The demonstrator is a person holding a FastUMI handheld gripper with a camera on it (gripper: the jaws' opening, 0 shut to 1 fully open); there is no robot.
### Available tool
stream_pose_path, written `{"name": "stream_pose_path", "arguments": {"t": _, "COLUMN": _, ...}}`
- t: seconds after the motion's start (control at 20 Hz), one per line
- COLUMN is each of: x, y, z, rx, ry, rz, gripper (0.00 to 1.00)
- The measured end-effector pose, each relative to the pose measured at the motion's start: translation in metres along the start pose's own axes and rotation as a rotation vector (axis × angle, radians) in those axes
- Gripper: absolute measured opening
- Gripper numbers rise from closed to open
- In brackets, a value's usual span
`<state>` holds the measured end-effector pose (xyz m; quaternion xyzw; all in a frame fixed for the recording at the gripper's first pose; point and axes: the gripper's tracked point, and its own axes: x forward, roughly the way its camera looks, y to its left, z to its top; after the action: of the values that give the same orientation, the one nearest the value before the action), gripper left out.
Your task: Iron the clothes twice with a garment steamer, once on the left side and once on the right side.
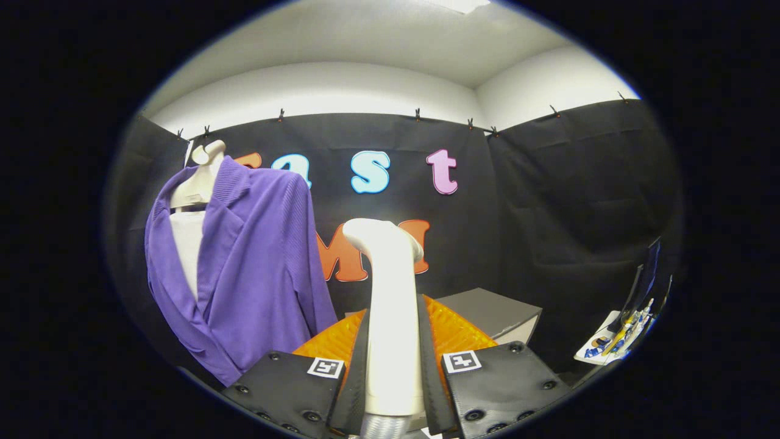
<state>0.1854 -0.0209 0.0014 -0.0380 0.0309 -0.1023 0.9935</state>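
A white garment steamer (pixel 390 305) stands upright between the two fingers, its handle squeezed on both sides and its bent head rising beyond the fingertips. My gripper (pixel 393 341) is shut on that handle. To the left hangs a purple jacket (pixel 250 268) on a pale hanger (pixel 198 180), with a white inner layer showing at the open front. The steamer head points to the right of the jacket and stays apart from it.
A grey box (pixel 493 314) sits behind the fingers, a little to the right. Far to the right a screen and a white card with coloured items (pixel 615 341) stand at the booth's side. Black cloth walls close in the back and both sides.
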Motion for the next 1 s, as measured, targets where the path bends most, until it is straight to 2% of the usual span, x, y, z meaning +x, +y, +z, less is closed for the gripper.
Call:
{"name": "stream_pose_path", "arguments": {"t": 0.2, "x": -0.072, "y": 0.009, "z": 0.013, "rx": 0.017, "ry": -0.078, "rz": -0.006, "gripper": 0.46}}
{"name": "stream_pose_path", "arguments": {"t": 0.55, "x": -0.147, "y": 0.038, "z": 0.016, "rx": -0.006, "ry": -0.200, "rz": 0.012, "gripper": 0.46}}
{"name": "stream_pose_path", "arguments": {"t": 0.75, "x": -0.161, "y": 0.067, "z": 0.001, "rx": -0.002, "ry": -0.210, "rz": 0.044, "gripper": 0.46}}
{"name": "stream_pose_path", "arguments": {"t": 1.0, "x": -0.150, "y": 0.105, "z": -0.024, "rx": 0.008, "ry": -0.176, "rz": 0.092, "gripper": 0.46}}
